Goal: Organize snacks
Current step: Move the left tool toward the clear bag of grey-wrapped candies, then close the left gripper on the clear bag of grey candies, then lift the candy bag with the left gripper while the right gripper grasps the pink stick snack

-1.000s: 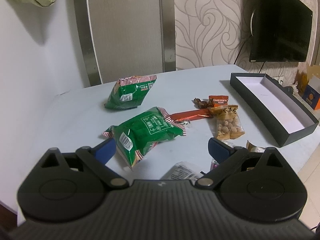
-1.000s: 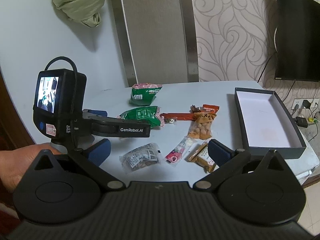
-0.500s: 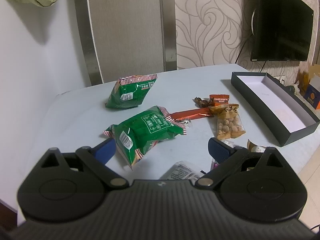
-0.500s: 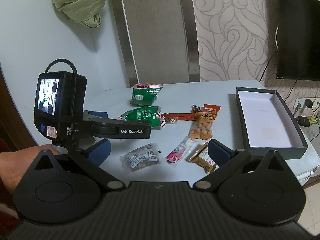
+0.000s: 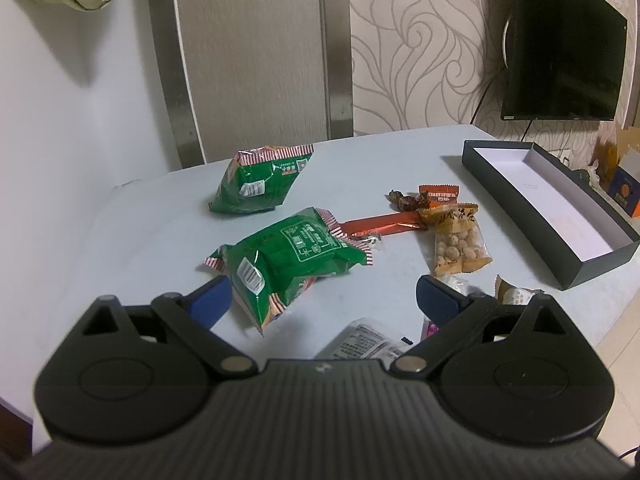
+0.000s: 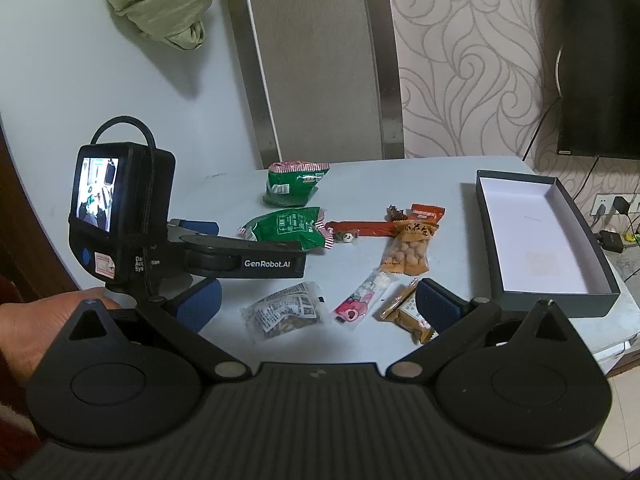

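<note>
The left hand-held gripper hangs open before the near green bag (light, crinkly, puffy), best pinched at its crimped edge

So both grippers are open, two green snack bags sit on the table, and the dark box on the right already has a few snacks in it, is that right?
Not quite. The dark box holds no snacks: the right wrist view shows only its bare white floor. The rest stands: the left gripper and right gripper are open, and two green snack bags sit on the table.

Looks like a home living room: swirl wallpaper, wall-mounted TV, white table strewn with snacks.
</note>
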Tool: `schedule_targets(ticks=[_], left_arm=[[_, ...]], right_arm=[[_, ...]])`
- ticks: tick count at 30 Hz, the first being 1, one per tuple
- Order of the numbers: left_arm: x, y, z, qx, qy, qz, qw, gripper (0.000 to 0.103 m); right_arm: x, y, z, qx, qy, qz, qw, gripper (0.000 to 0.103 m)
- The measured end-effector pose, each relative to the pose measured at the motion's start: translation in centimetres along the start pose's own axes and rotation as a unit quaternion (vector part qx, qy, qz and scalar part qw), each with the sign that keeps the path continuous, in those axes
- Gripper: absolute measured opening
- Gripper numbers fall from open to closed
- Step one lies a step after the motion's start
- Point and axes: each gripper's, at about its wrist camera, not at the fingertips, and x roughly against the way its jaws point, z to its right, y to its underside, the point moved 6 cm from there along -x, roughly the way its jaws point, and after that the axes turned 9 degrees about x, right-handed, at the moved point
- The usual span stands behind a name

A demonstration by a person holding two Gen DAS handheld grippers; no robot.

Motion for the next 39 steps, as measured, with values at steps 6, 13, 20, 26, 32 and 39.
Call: schedule_targets(ticks=[6,13,20,26,32,39], left_arm=[[0.0,0.8,0.0,-0.008,0.008,0.001,0.9999,0.1],[0.6,2.9,0.6,-0.042,0.046,0.006,0.9981,0.1],[-1.4,5.2,1.2,-0.066,0.044,-0.015,0.9967,0.1],[-4.1,6.8,1.6,-0.09,0.036,-0.043,0.9943,0.1],[-5.4,6.2,0.5,-0.051,0.062,-0.062,0.9948,0.068],[-6.1,5.2,-2.3,-0.021,0.026,-0.062,0.9975,0.063]], right_arm=[[-0.2,0.1,0.3,-0.004,0.003,-0.005,1.0,0.103],[-0.4,0.3,0.7,-0.008,0.004,-0.009,1.0,0.103],[-0.5,0.7,1.2,-0.013,-0.004,-0.015,1.0,0.103],[-0.5,1.1,1.2,-0.014,-0.006,-0.021,1.0,0.103],[-0.3,1.0,1.6,-0.023,0.0,-0.011,1.0,0.103],[-1.9,0.5,1.1,-0.023,-0.005,0.001,1.0,0.103]])
